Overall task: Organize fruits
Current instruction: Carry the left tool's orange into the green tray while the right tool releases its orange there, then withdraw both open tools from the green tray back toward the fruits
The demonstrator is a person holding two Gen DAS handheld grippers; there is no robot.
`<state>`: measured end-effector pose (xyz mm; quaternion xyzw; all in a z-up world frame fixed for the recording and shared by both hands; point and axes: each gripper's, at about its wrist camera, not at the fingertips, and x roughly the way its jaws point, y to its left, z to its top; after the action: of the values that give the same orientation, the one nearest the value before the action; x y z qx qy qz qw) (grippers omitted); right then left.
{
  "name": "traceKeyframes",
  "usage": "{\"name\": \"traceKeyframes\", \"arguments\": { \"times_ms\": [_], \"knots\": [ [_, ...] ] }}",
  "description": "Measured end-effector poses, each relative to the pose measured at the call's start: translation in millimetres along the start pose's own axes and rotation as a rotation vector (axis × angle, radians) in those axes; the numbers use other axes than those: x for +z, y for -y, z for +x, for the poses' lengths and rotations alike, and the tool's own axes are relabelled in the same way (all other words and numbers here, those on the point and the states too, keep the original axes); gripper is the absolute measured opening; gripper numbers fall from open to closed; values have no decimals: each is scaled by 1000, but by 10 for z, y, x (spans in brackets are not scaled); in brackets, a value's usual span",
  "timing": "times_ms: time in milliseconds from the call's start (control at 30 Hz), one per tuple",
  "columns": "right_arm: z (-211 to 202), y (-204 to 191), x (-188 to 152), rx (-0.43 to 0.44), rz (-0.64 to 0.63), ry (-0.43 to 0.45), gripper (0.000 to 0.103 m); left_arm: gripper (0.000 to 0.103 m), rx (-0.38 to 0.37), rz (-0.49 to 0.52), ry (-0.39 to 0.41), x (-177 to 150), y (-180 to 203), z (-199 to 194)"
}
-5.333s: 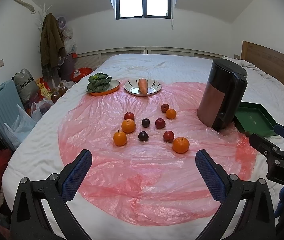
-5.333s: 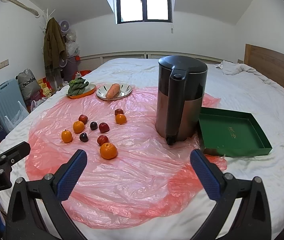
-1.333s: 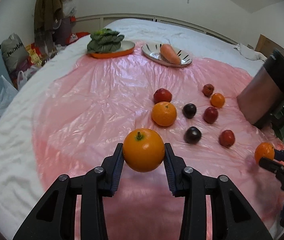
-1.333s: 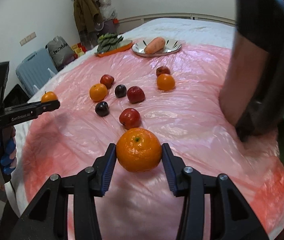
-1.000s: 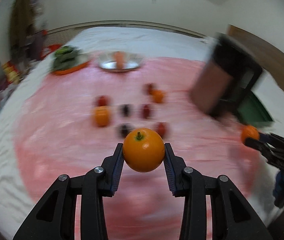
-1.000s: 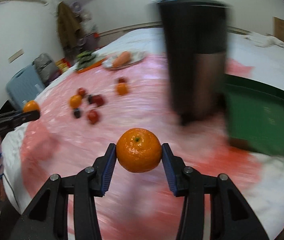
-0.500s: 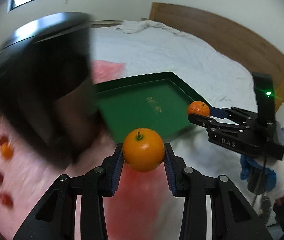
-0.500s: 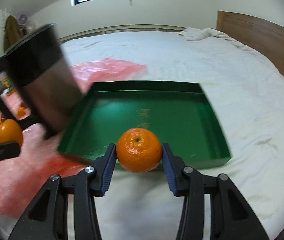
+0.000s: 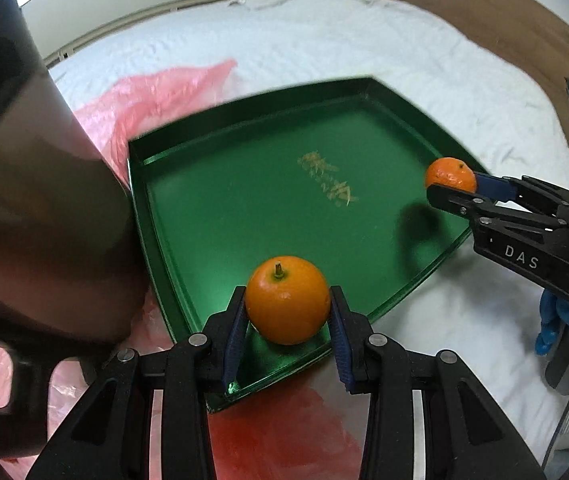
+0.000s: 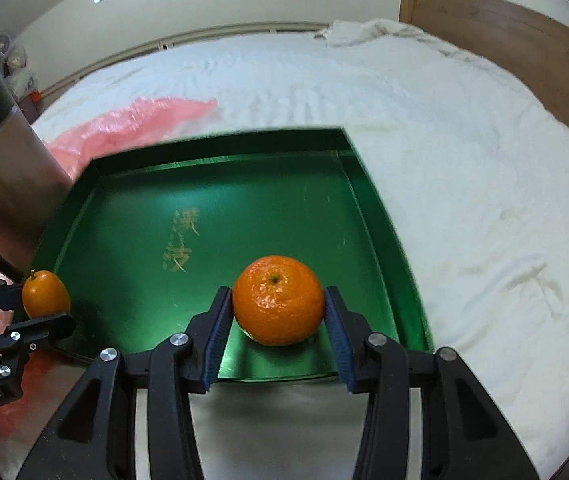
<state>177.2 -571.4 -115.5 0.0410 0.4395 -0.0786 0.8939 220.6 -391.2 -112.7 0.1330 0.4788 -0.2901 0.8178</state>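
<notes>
White bed [image 10: 424, 128], green tray [image 10: 220, 160] near pink sheet [image 9: 144, 96]. Both jaws clenched on oranges [image 9: 287, 299] [image 10: 278, 299] above tray's near edge. Placing step; next, lower and release.

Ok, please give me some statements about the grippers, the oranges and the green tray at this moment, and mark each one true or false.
1. The left gripper holds an orange. True.
2. The right gripper is open. False: it is shut on an orange.
3. The tray already holds fruit. False: both oranges hang above it, and nothing lies inside.
4. The tray's floor bears gold writing. True.
5. The tray is red. False: it is green.
</notes>
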Motion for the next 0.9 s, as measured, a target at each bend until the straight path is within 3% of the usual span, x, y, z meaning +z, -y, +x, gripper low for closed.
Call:
{"name": "traceKeyframes", "arguments": {
  "times_ms": [233, 333, 367, 667, 900],
  "knots": [
    [89, 0, -90, -14, 9, -21, 54, 40, 9, -38, -25, 25, -93, 64],
    [-10, -18, -62, -24, 3, -1, 78, 51, 45, -20, 14, 43, -30, -9],
    [-65, -14, -52, -21, 8, 14, 82, 53, 56, -10, 30, 39, -1, -68],
    [-719, -122, -202, 4, 0, 102, 83, 57, 72, 38, 177, -190, 185, -761],
    [-1388, -527, -495, 61, -75, 156, 83, 57, 83, 11, 238, -657, 87, -1355]
  ]
}}
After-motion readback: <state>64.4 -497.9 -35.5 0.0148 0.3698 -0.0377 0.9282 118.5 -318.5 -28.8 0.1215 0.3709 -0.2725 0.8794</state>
